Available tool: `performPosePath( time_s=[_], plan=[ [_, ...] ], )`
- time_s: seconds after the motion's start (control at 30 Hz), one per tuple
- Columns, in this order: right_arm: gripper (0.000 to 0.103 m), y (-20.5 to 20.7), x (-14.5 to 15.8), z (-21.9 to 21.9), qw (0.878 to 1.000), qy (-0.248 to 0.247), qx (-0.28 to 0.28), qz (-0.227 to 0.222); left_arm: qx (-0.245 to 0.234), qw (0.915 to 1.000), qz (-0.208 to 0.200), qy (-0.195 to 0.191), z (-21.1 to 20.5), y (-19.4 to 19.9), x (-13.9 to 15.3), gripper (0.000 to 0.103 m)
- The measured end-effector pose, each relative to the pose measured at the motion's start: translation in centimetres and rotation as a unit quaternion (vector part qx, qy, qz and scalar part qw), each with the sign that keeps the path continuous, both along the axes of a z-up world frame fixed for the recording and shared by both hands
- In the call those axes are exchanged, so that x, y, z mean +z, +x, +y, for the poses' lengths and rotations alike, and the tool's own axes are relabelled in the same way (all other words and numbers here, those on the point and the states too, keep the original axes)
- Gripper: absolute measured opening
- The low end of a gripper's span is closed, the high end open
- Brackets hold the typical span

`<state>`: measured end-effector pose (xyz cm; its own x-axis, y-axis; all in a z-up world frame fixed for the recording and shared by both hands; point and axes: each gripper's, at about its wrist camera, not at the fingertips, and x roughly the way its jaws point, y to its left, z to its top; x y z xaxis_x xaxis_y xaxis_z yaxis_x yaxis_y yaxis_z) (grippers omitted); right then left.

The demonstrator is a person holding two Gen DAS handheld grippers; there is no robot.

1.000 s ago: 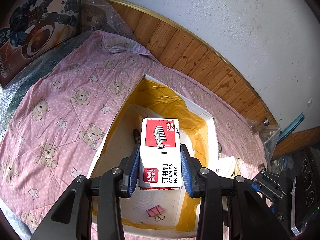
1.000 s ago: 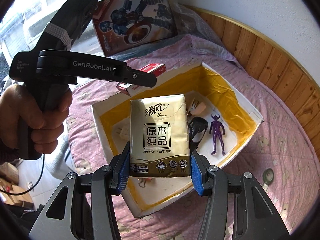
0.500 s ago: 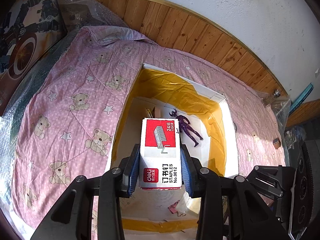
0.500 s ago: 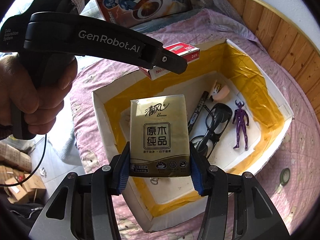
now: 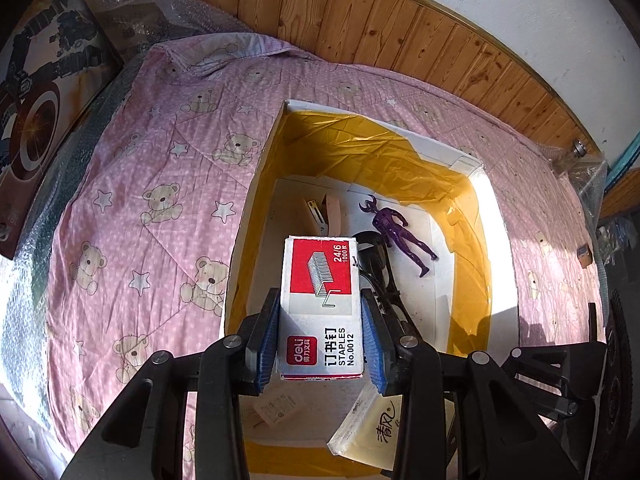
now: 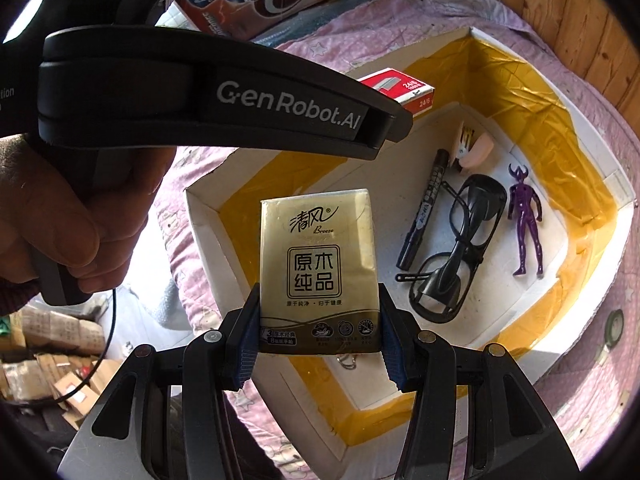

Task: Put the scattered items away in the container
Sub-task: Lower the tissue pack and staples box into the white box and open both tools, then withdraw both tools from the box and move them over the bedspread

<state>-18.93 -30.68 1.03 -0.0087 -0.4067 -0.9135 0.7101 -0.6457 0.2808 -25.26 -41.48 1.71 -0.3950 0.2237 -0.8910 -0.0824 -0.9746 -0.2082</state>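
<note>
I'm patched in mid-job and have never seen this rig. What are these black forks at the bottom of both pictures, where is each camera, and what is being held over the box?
No robot arm here: a person's hand holds a two-finger gripper in each hand, with a fisheye camera on each looking along its fingers. The forks are those fingers. The left wrist view shows the left gripper shut on a red and white staples box. The right wrist view shows the right gripper shut on a gold tissue pack. Both hang over a white container lined with yellow tape, on a pink bear-print quilt. Inside lie a purple figure, glasses, a marker and a hair clip.
</note>
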Motion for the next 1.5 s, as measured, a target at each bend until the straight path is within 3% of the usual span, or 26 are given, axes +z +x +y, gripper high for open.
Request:
performPosePath(
  time_s=[0.5,0.7,1.03,1.13,1.3,1.5],
  plan=[
    [0.057,-1.6,-2.3,-0.7,0.996,0.001,-0.046,-0.073,0.000,0.9977,-0.025,-0.064,0.4,-1.4,-2.5,0.039],
    [0.059,-0.5,-2.4,-1.3,0.997,0.022,-0.037,-0.057,-0.004,0.9961,-0.017,-0.087,1.0,-1.2,-2.7,0.041],
    [0.060,0.4,-1.2,-0.5,0.997,0.009,-0.050,-0.052,0.001,0.9958,-0.003,-0.092,1.4,-0.4,-1.5,0.048],
    [0.060,1.0,-0.8,-0.2,0.997,0.007,-0.050,-0.051,0.008,0.9953,0.007,-0.097,1.2,0.0,-0.8,0.054],
    [0.060,1.9,0.1,0.7,0.997,-0.004,-0.060,-0.043,0.015,0.9947,0.019,-0.100,1.1,0.8,0.6,0.054],
    [0.060,2.9,2.5,2.9,0.997,-0.021,-0.072,0.008,0.014,0.9935,0.038,-0.106,1.5,2.4,2.4,0.054]
  ],
)
